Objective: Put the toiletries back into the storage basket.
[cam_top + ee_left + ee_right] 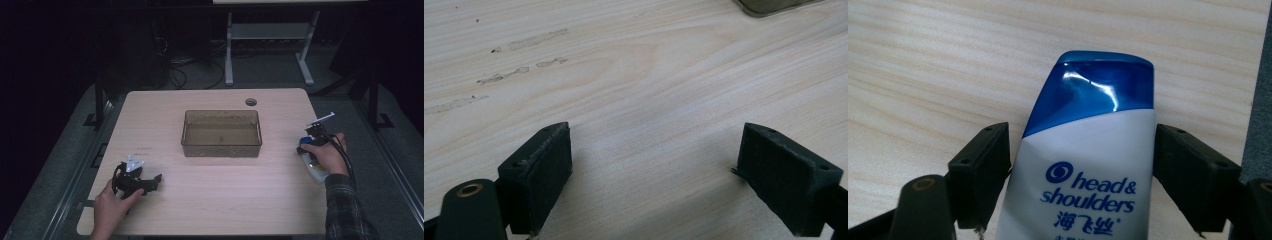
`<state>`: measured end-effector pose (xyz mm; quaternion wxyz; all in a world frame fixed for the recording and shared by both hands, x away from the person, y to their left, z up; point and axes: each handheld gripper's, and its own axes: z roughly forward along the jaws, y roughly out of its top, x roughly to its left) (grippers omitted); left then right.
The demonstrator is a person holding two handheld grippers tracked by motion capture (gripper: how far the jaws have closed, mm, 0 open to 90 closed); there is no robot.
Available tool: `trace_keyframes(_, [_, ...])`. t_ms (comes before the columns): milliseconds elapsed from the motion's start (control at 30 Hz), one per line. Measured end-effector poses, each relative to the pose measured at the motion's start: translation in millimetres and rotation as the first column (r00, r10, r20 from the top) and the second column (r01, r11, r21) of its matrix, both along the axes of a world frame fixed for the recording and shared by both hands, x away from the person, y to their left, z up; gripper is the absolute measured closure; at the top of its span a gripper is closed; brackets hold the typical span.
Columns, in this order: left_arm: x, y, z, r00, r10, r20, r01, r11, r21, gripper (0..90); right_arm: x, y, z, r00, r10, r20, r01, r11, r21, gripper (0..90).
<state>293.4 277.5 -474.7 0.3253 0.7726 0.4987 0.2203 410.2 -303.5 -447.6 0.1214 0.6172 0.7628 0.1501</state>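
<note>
- Shampoo bottle (1088, 165): white plastic body, glossy blue flip cap, flattened oval section. It lies at the worktop's right edge, about midway along it, label up, cap pointing away from the person.
- Handling, as a judgement: smooth, slick plastic; the walls probably give a little under squeeze. Weight depends on fill, which I cannot tell. Best hold looks like across the narrow sides of the white body below the cap, where the sides run near parallel; the cap tapers and would slip.
- Right gripper (1083, 165): fingers straddle the bottle just below the cap, left pad at or near the wall, right pad with a sliver of gap; whether it is clamped I cannot tell.
- Left gripper (654, 165): fingers wide apart, nothing between them, low over the bare near-left corner.
- Bin (221, 133): translucent brownish plastic, rectangular, rounded corners, looks empty, mid-worktop.
- Worktop (220, 195): pale wood-grain laminate, matte, with faint tape residue near the left edge.
</note>
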Motion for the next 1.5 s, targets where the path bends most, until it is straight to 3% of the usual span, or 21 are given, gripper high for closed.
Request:
trace_keyframes(600, [0.0,0.1,0.1,1.0000,-0.001,-0.001,0.001,1.0000,0.002,13.2,-1.8,0.3,5.2,0.9999,-0.015,-0.007,0.015,1.000,0.012,34.2])
trace_keyframes(1067, [0.0,0.1,0.0,1.0000,0.000,0.000,0.000,1.0000,0.002,13.2,-18.7,-3.7,21.6,0.9961,-0.002,0.089,-0.007,0.994,0.105,35.1])
trace_keyframes(1500, [0.0,-0.1,-0.1,1.0000,0.001,0.001,-0.001,1.0000,0.000,13.2,-38.6,-7.1,37.0,0.9822,-0.017,0.187,-0.017,0.984,0.179,35.4])
